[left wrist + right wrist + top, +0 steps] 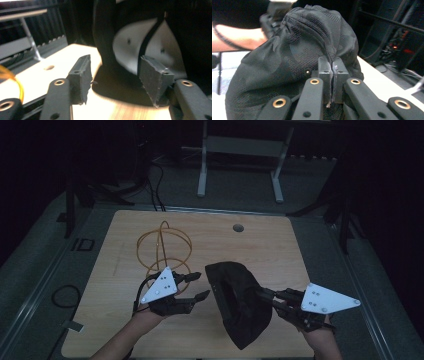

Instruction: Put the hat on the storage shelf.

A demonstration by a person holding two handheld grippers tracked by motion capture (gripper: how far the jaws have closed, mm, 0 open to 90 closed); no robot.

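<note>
A black fabric cap (240,305) is held up off the wooden table (280,250) at the front middle. My right gripper (262,297) comes in from the right and is shut on a fold of the cap (299,57); in the right gripper view its jaws (332,67) pinch the cloth tight. My left gripper (202,285) stands open just left of the cap, touching nothing. In the left gripper view its pads (115,77) are spread, and beyond them shows the cap's pale lining (150,42).
A coil of orange cable (165,247) lies on the table behind the left gripper, its edge seen as (17,82). A round cable hole (238,227) sits near the far edge. A white desk frame (240,150) stands on the floor beyond.
</note>
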